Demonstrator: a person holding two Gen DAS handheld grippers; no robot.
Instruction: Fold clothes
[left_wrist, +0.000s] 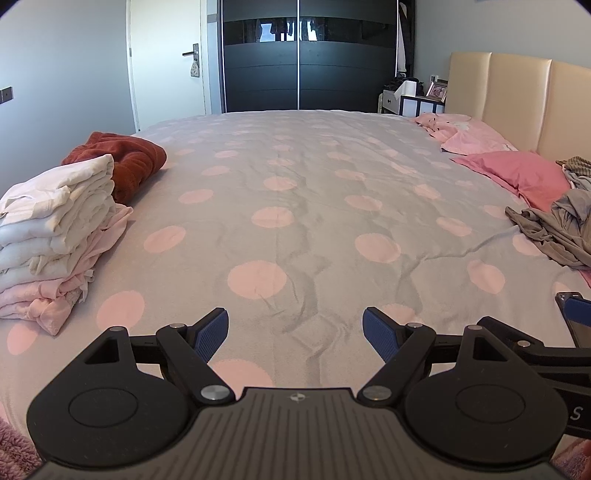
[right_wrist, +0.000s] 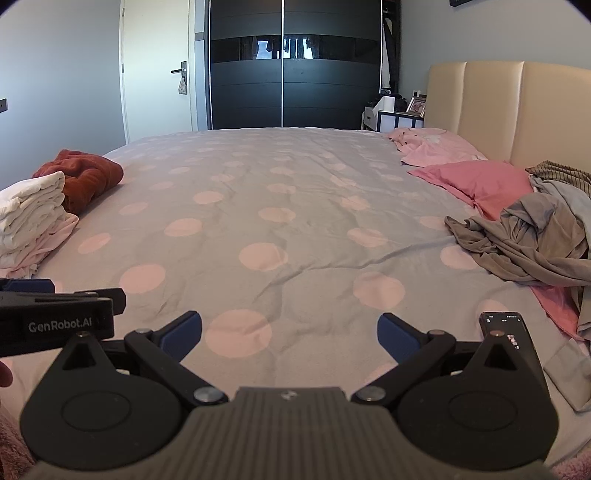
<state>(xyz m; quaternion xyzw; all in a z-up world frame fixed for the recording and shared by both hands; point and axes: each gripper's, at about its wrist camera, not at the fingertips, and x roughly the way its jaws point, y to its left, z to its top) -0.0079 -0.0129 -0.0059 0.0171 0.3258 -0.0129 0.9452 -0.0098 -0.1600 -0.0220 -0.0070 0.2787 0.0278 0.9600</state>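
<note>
Blue-padded and spread wide with nothing between the jaws, the left gripper and right gripper hover side by side over the near edge of the polka-dot duvet. The unfolded grey clothes lie crumpled at the bed's right edge beside the pink pillow, so the right gripper is nearer, I judge. Folded white and pink stack sits at the left edge, a rust garment behind it.

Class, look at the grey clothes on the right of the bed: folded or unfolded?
Unfolded. The grey clothes lie crumpled in a loose heap beside the pink pillow, unlike the neat stack opposite.
</note>
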